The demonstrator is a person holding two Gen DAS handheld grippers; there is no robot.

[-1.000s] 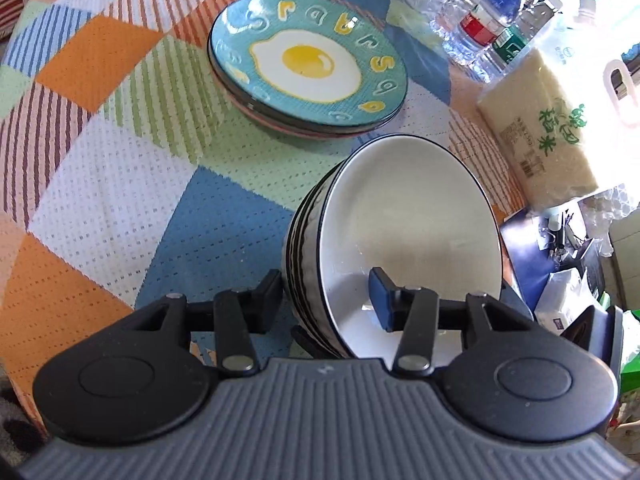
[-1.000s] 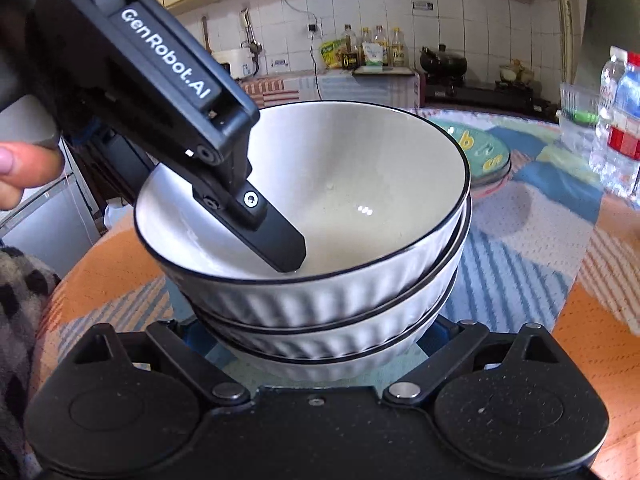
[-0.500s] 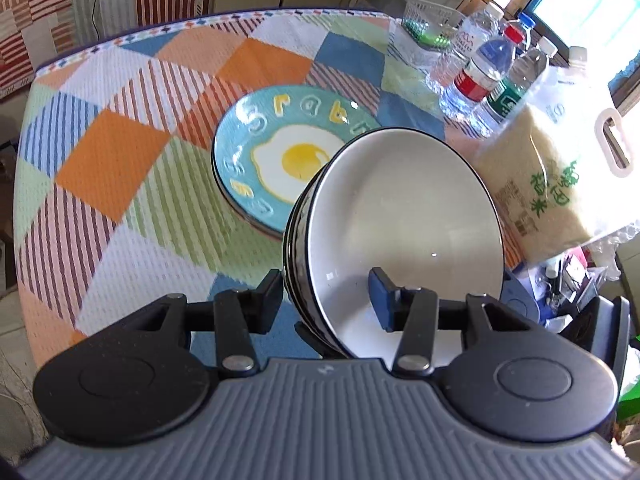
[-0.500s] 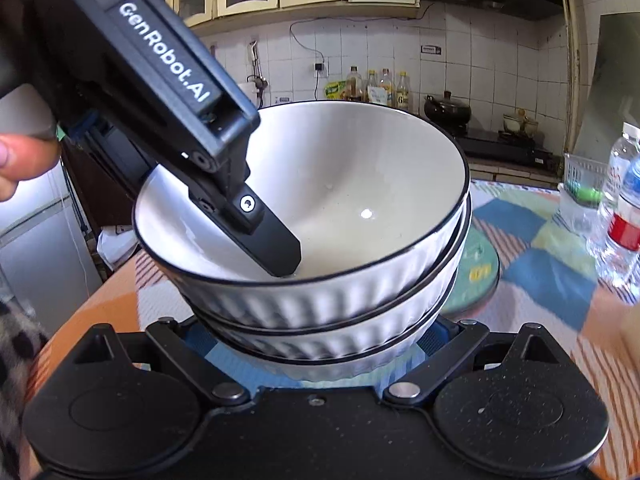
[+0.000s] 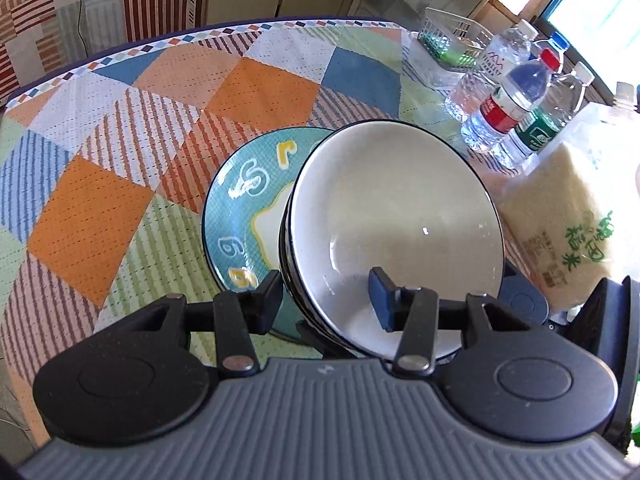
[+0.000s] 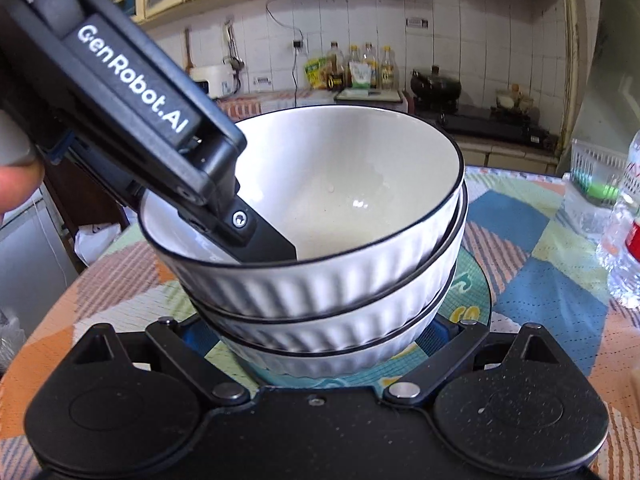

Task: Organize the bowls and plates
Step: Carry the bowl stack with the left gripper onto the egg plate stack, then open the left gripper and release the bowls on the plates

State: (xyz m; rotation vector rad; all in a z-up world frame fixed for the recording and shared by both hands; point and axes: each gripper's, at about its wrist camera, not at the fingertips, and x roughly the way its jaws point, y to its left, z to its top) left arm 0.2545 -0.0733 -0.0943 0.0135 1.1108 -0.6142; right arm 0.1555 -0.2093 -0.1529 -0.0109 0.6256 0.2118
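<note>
A stack of three white ribbed bowls (image 5: 396,216) with black rims hangs tilted above the teal egg-pattern plates (image 5: 240,216). My left gripper (image 5: 325,296) is shut on the stack's near wall, with one finger inside the top bowl and one outside. In the right wrist view the bowls (image 6: 320,292) sit just over the plates (image 6: 472,292). My right gripper (image 6: 320,332) clasps the lowest bowl from both sides, its fingertips mostly hidden behind it. The left gripper's finger (image 6: 272,246) reaches into the top bowl. A hand shows at the left edge.
The table wears a patchwork cloth (image 5: 120,160). Several water bottles (image 5: 508,104), a clear basket (image 5: 448,40) and a bag of rice (image 5: 568,224) stand along the right side. A kitchen counter with a stove (image 6: 480,120) lies beyond the table.
Both grippers have carried the bowl stack across the table and slightly up, so it now hangs over the teal plates and hides most of them. Both grips are unchanged.
</note>
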